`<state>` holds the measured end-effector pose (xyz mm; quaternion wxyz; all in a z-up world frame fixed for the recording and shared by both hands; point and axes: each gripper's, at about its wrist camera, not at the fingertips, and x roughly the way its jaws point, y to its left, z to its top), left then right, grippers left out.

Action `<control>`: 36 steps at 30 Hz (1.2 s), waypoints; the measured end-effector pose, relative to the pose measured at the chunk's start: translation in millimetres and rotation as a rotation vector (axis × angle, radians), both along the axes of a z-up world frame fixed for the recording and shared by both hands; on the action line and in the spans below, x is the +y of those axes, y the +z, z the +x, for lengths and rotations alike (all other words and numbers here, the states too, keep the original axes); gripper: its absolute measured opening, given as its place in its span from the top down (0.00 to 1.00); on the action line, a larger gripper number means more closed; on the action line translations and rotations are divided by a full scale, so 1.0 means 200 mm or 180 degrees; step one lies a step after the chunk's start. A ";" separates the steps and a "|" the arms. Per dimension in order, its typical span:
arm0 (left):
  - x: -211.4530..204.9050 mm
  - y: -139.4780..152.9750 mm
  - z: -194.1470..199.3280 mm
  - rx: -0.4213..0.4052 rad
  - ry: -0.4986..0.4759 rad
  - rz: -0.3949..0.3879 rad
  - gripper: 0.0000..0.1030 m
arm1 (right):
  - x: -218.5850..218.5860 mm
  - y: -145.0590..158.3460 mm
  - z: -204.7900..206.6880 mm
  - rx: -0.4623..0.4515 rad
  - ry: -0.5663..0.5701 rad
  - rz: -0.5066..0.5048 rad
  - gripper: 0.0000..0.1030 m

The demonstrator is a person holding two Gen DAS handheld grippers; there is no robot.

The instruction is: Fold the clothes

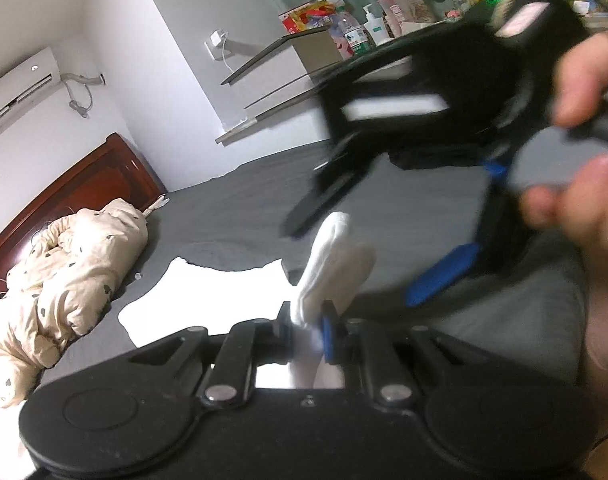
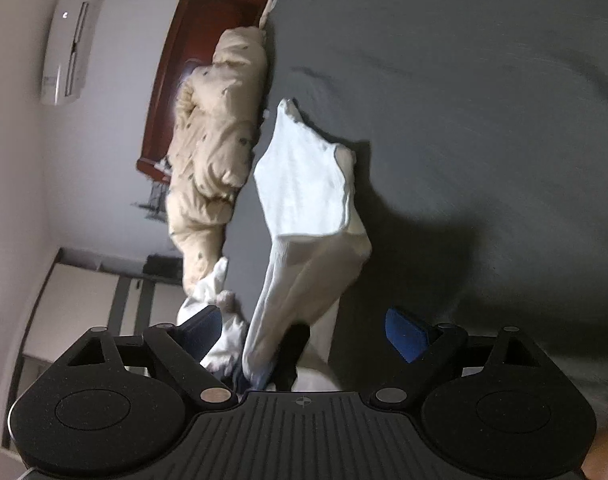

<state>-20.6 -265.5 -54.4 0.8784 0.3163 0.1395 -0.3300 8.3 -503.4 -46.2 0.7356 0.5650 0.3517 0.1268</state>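
Now the white sock, pinched in the closed left gripper above the grey bedsheet, should be kept taut while the wide-open, empty right gripper is re-aimed at its free end.

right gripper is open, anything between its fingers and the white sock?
Nothing visible. In the right wrist view the right gripper stands wide open with the white sock hanging straight through the gap, touching neither pad. The left gripper pinches the sock's lower end; only grey bedsheet lies behind it.
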 end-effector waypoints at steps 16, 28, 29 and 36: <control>0.04 -0.22 -0.17 -0.0081 -0.0300 0.0558 0.61 | 0.02 -0.14 0.09 0.0493 -0.0299 -0.0462 0.57; 0.26 -0.26 -0.18 -0.0206 -0.0057 0.0979 0.56 | 0.07 -0.10 0.06 0.0286 0.0003 -0.0590 0.57; 0.26 -0.27 -0.18 -0.0247 -0.0104 0.1039 0.56 | 0.07 -0.09 0.06 0.0265 0.0002 -0.0604 0.57; 0.26 -0.25 -0.15 -0.0128 -0.0221 0.0992 0.93 | 0.10 -0.06 0.09 0.0220 -0.0061 -0.0776 0.92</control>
